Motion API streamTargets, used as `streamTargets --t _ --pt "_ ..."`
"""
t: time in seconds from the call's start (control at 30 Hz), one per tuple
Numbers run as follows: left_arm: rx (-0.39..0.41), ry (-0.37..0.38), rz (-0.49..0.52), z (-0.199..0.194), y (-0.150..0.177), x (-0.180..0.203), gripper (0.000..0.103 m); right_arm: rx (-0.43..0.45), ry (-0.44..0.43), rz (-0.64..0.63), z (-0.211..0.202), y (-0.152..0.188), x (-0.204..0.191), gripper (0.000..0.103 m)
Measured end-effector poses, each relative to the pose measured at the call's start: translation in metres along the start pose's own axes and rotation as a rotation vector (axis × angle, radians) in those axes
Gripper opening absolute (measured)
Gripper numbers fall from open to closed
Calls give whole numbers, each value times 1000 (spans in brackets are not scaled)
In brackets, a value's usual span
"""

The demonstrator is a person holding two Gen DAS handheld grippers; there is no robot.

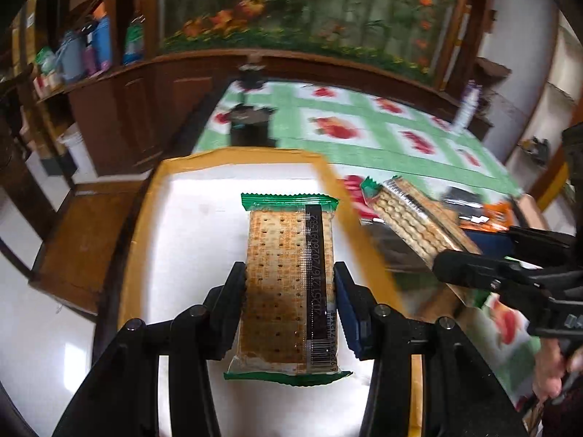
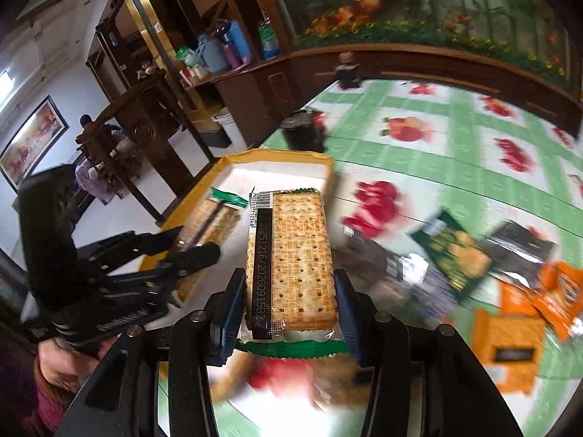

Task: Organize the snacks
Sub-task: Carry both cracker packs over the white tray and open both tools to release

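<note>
My left gripper (image 1: 290, 284) is shut on a green-edged cracker pack (image 1: 288, 255) and holds it over the white inside of the yellow-rimmed box (image 1: 145, 196). My right gripper (image 2: 290, 291) is shut on a second cracker pack (image 2: 291, 255) and holds it above the table just right of the box (image 2: 277, 154). The right gripper and its pack (image 1: 419, 218) show at the right of the left wrist view. The left gripper (image 2: 189, 244) and its pack (image 2: 215, 218) show over the box in the right wrist view.
Loose snacks lie on the green fruit-print tablecloth (image 2: 455, 138): a dark green packet (image 2: 455, 255), a black packet (image 2: 521, 251), orange packets (image 2: 554, 291) and an orange box (image 2: 510, 353). A dark round tin (image 2: 302, 131) stands behind the box. Wooden cabinets line the far wall.
</note>
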State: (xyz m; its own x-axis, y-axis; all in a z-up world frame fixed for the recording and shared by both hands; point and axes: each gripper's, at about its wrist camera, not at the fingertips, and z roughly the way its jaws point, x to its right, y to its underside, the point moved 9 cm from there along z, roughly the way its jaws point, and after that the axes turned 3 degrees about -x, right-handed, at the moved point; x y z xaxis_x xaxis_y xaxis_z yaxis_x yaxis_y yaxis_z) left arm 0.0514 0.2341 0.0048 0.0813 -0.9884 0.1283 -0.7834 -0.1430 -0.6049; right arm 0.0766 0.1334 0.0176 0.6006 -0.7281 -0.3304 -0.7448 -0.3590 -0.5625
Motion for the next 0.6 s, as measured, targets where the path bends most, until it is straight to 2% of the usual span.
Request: streamTargets --t 0.1,0.27,0.5,0.6 --pt "-20 -40 -18 15 -9 -21 46 -28 -15 16 26 -17 -9 51" --pt "-71 -94 -38 42 -17 -47 46 -69 26 51 72 -42 -8 51" --pt "-82 -102 -48 50 -20 -49 46 -122 35 129 113 -57 2 51" --pt "-106 -129 -47 57 -18 -50 46 -137 50 140 125 -59 3 51"
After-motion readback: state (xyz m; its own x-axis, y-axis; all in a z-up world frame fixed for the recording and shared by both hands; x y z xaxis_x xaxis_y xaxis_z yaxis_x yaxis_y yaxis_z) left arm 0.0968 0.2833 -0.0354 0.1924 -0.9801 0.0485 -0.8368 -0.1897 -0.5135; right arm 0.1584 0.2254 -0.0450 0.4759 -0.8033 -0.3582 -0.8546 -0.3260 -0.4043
